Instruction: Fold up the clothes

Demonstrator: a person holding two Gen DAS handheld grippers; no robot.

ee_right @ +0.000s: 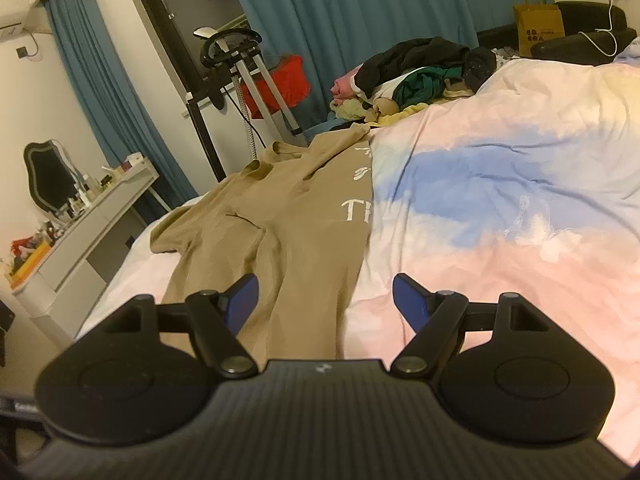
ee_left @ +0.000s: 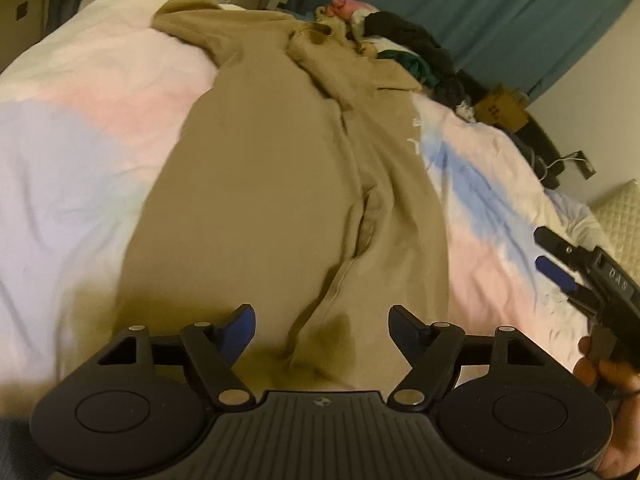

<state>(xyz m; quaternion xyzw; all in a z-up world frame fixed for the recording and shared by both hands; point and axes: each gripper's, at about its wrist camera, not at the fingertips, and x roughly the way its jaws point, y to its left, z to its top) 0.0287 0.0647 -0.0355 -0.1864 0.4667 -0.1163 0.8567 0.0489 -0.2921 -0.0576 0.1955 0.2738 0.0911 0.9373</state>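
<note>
A tan shirt (ee_left: 272, 184) lies lengthwise on the pastel bedspread (ee_left: 72, 168), folded along its length, with one sleeve spread at the far left. My left gripper (ee_left: 322, 320) hovers open over the shirt's near hem, nothing between its fingers. In the left wrist view the right gripper (ee_left: 546, 250) shows at the right edge, held by a hand (ee_left: 612, 376), open above the bedspread. In the right wrist view the same tan shirt (ee_right: 288, 224) shows white lettering along its folded edge. My right gripper (ee_right: 324, 296) is open above that shirt's right edge and the bedspread (ee_right: 500, 208).
A pile of mixed clothes (ee_right: 420, 72) sits at the far end of the bed. Teal curtains (ee_right: 360, 8), a garment steamer stand (ee_right: 256, 80) and a dresser with small items (ee_right: 92, 216) stand beyond the bed's left side. A paper bag (ee_right: 538, 24) is at the back right.
</note>
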